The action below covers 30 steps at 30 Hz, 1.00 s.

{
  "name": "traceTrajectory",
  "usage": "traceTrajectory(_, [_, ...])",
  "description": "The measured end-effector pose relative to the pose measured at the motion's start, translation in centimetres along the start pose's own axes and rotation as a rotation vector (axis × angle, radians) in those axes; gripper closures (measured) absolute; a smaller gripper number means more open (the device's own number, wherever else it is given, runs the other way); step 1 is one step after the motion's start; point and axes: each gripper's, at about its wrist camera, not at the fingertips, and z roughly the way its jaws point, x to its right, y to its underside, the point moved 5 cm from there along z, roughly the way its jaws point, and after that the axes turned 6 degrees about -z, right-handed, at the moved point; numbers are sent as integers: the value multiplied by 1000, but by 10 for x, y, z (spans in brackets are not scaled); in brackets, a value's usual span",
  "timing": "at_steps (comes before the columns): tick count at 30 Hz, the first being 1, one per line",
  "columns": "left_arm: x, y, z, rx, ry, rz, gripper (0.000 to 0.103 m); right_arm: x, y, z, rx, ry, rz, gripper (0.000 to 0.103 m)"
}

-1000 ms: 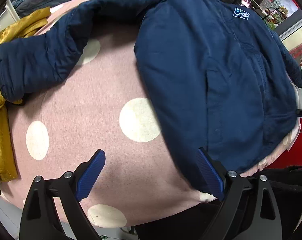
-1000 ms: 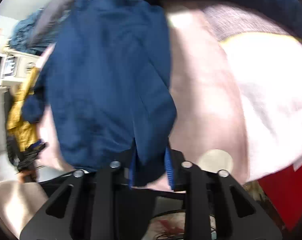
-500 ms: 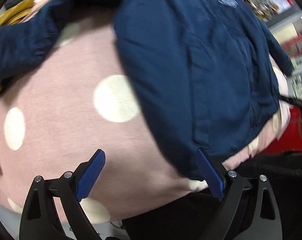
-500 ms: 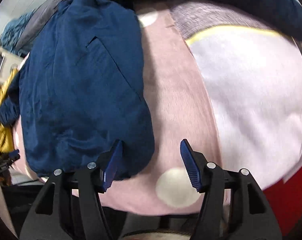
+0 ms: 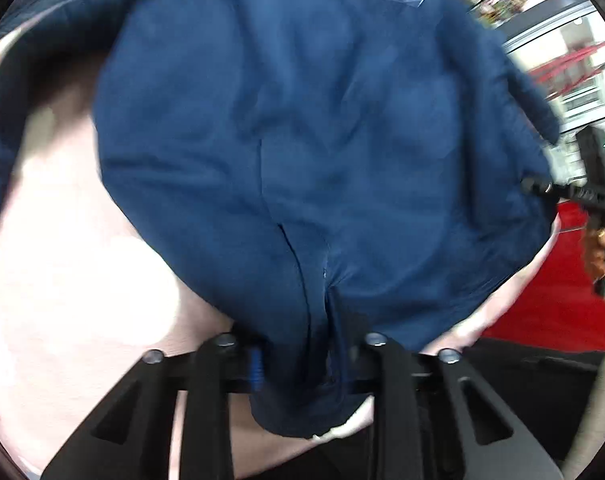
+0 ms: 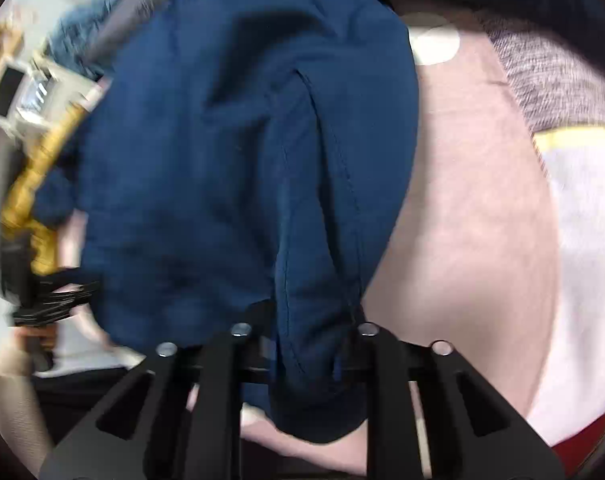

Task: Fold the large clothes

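A second ago the left tool (image 5: 298, 364) stood wide beside the jacket's (image 5: 310, 152) hem; now its jaws are closing with a bunched fold of hem between them. The right tool (image 6: 308, 356), which opened half a second back, is closing on the other hem corner. Both views have drawn nearer, so the jacket fills more of each.

Your left gripper (image 5: 298, 364) pads: mostly buried in jacket (image 5: 302, 140) hem. Right gripper (image 6: 306, 360) pads hidden too. Both views motion-blurred.
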Motion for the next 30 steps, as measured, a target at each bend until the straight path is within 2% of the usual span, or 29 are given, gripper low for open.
traceTrajectory(1, [5, -1, -27, 25, 12, 43, 82, -9, 4, -16, 2, -49, 20, 89])
traceTrajectory(4, [15, 10, -97, 60, -50, 219, 86, -35, 16, -61, -6, -125, 35, 90])
traceTrajectory(7, [0, 26, -123, 26, -80, 228, 86, -55, 34, -101, -67, -120, 13, 90])
traceTrajectory(9, [-15, 34, -117, 13, -95, 190, 85, -60, 52, -102, -127, -72, 14, 89])
traceTrajectory(10, [-28, 36, -103, 5, -119, 146, 82, -56, 60, -94, -149, -15, 13, 85])
traceTrajectory(12, [-59, 40, -74, -6, -173, 12, 74, -49, 69, -70, -159, 63, 1, 54])
traceTrajectory(13, [-72, 40, -63, -22, -189, -46, 73, -38, 73, -51, -160, 112, 19, 48])
traceTrajectory(15, [-97, 42, -50, -51, -252, -148, 68, -18, 79, -32, -175, 190, 57, 46])
traceTrajectory(16, [-107, 47, -52, -42, -263, -176, 66, -5, 82, -28, -158, 190, 106, 46])
traceTrajectory(17, [-112, 50, -58, -18, -272, -183, 57, 6, 86, -32, -123, 175, 149, 46])
traceTrajectory(18, [-117, 52, -67, 14, -291, -193, 44, 18, 90, -40, -79, 158, 198, 44])
traceTrajectory(20, [-120, 51, -81, 62, -297, -203, 37, 45, 99, -58, -3, 109, 301, 35])
traceTrajectory(21, [-119, 48, -83, 77, -283, -205, 34, 53, 100, -64, 24, 97, 329, 35])
traceTrajectory(22, [-116, 43, -82, 87, -262, -207, 30, 59, 103, -67, 46, 102, 334, 35])
traceTrajectory(24, [-111, 33, -68, 76, -237, -219, 21, 54, 101, -53, 31, 124, 270, 34])
traceTrajectory(26, [-108, 34, -48, 49, -212, -215, 21, 48, 101, -23, -11, 145, 213, 34])
traceTrajectory(29, [-111, 41, -12, -20, -264, -196, 22, 45, 100, 9, -7, 58, 208, 34])
traceTrajectory(30, [-112, 41, -5, -34, -250, -208, 24, 42, 97, 16, 14, 49, 199, 29])
